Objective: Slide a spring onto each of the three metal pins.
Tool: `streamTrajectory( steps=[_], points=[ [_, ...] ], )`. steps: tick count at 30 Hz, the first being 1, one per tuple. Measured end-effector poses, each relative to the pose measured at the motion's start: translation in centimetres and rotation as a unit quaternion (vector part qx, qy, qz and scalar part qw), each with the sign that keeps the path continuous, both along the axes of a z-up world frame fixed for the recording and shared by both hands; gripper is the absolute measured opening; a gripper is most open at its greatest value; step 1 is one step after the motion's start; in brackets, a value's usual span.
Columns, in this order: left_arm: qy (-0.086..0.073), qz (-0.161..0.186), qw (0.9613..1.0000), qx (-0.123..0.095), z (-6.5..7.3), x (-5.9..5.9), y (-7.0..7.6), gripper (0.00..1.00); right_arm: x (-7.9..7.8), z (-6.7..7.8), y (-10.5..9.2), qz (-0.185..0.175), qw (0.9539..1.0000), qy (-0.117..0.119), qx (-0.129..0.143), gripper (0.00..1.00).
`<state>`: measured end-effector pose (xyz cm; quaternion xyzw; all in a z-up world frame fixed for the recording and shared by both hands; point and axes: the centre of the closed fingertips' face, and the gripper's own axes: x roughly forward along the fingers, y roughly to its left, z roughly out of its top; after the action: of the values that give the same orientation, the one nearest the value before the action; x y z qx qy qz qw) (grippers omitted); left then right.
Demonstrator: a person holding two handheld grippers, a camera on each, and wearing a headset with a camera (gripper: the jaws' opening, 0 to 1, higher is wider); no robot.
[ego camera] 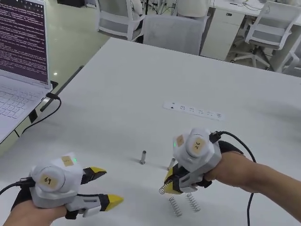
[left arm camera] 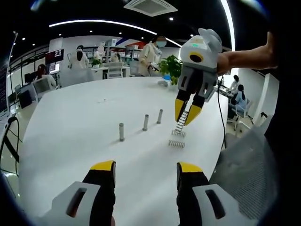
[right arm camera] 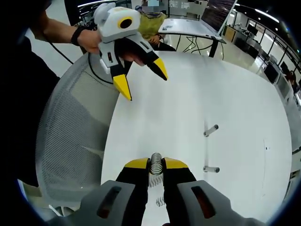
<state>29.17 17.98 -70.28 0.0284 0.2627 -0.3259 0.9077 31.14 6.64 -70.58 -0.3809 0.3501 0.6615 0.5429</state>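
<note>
Three short metal pins stand in a row (left arm camera: 121,132) (left arm camera: 146,122) (left arm camera: 160,116) on the white table. In the head view one pin (ego camera: 142,157) is free and another pin (ego camera: 171,163) is half hidden behind my right gripper (ego camera: 169,182). That gripper is shut on a spring (ego camera: 164,187) (right arm camera: 156,162), held tilted just above the table near the pins. Two more springs (ego camera: 175,205) (ego camera: 192,201) lie on the table beneath it. My left gripper (ego camera: 106,186) (left arm camera: 146,167) hovers open to the left, with nothing between its yellow fingertips (left arm camera: 103,165).
A white power strip (ego camera: 194,110) lies beyond the pins. An open laptop (ego camera: 19,61) with its cable (ego camera: 47,110) sits at the table's left edge. Office chairs (ego camera: 174,30) stand at the far side.
</note>
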Motion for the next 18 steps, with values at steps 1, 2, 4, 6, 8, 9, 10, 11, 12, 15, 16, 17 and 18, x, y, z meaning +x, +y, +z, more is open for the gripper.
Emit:
streamTrajectory(
  steps=[1,2,4,6,8,9,10,11,12,15,16,17,18],
  points=[
    [0.0,0.003,1.0,-0.001,0.0,0.0,0.2,0.48,0.0,0.0,0.0,0.0,1.0,-0.001,0.0,0.08],
    [0.0,0.005,1.0,-0.001,0.0,0.0,0.3,0.49,0.1,-0.1,0.1,0.0,1.0,-0.001,0.0,0.08],
    [0.0,0.009,1.0,-0.002,0.0,-0.1,0.5,0.49,0.2,-0.1,0.2,-0.002,1.0,-0.001,-0.001,0.08],
    [0.0,0.011,0.9999,-0.002,0.1,-0.2,0.7,0.51,0.3,-0.2,0.3,-0.003,1.0,-0.002,0.0,0.08],
    [0.0,0.013,0.9999,-0.003,0.1,-0.2,0.8,0.52,0.5,-0.2,0.6,-0.006,1.0,-0.002,0.001,0.08],
    [0.001,0.014,0.9999,-0.003,0.1,-0.3,0.9,0.53,0.6,-0.3,0.7,-0.008,1.0,-0.002,0.001,0.08],
    [0.001,0.014,0.9999,-0.003,0.1,-0.3,0.9,0.54,0.7,-0.3,0.8,-0.009,1.0,-0.002,0.001,0.08],
    [0.001,0.015,0.9999,-0.004,0.1,-0.3,1.0,0.54,0.8,-0.4,0.9,-0.01,0.9999,-0.002,0.0,0.08],
    [0.001,0.016,0.9999,-0.004,0.0,-0.3,1.1,0.54,0.9,-0.4,1.0,-0.011,0.9999,-0.003,0.0,0.08],
    [0.002,0.019,0.9998,-0.007,0.0,-0.4,1.3,0.56,1.2,-0.5,1.2,-0.015,0.9999,-0.002,0.0,0.08],
    [0.001,0.019,0.9998,-0.006,0.0,-0.4,1.3,0.56,1.3,-0.5,1.3,-0.017,0.9998,-0.001,0.0,0.08],
    [0.001,0.02,0.9998,-0.007,0.0,-0.4,1.4,0.57,1.5,-0.5,1.4,-0.018,0.9998,-0.001,0.0,0.08],
    [0.001,0.021,0.9998,-0.009,0.1,-0.5,1.3,0.58,1.6,-0.6,1.5,-0.02,0.9998,-0.002,-0.001,0.08]
  ],
)
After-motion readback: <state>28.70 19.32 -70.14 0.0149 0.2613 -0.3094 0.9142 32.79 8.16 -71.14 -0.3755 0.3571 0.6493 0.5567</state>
